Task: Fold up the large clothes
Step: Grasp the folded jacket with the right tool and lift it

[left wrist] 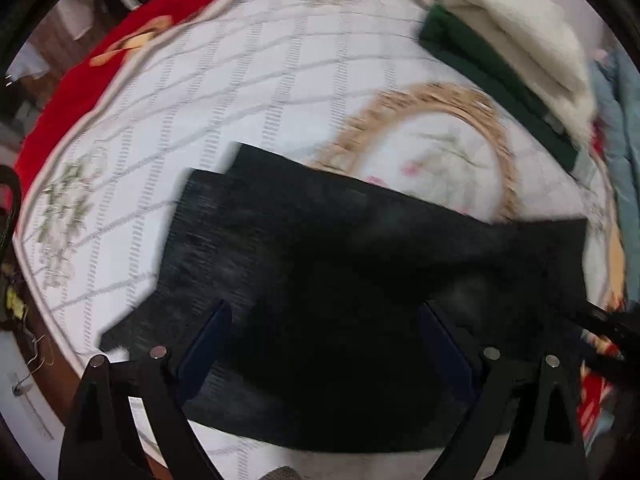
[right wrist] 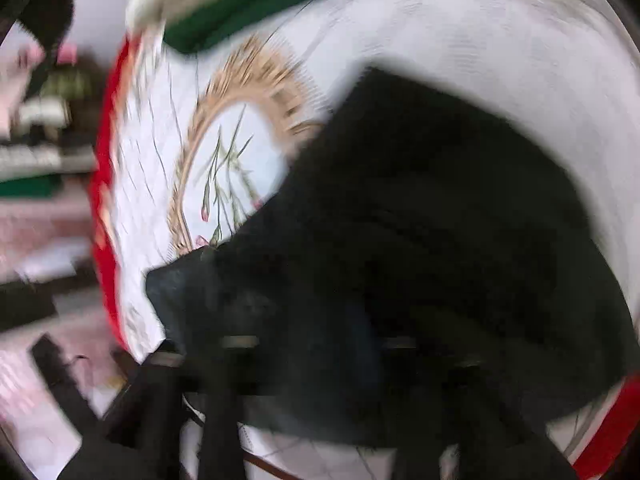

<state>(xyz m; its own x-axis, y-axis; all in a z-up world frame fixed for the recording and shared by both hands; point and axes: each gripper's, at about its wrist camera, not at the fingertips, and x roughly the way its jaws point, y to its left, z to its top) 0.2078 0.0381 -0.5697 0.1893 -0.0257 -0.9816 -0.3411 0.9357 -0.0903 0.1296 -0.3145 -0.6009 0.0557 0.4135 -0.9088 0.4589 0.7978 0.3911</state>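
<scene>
A black garment (left wrist: 340, 264) lies partly folded on a white patterned bedspread (left wrist: 200, 120). My left gripper (left wrist: 324, 320) hovers above its near part, jaws wide apart and empty, blue pads (left wrist: 208, 340) showing. In the right wrist view the same black garment (right wrist: 420, 240) fills the frame, strongly blurred. My right gripper (right wrist: 320, 360) is low over the cloth; its dark fingers merge with the fabric, so I cannot tell whether they are open or shut. The right gripper's tip also shows at the right edge of the left wrist view (left wrist: 608, 324).
A folded stack with a cream fleece (left wrist: 520, 32) on a dark green garment (left wrist: 492, 80) sits at the far right of the bed. A blue garment (left wrist: 624, 128) lies beyond it. The red bedspread border (left wrist: 80, 80) marks the bed's edge. Furniture and floor (right wrist: 40, 240) lie left.
</scene>
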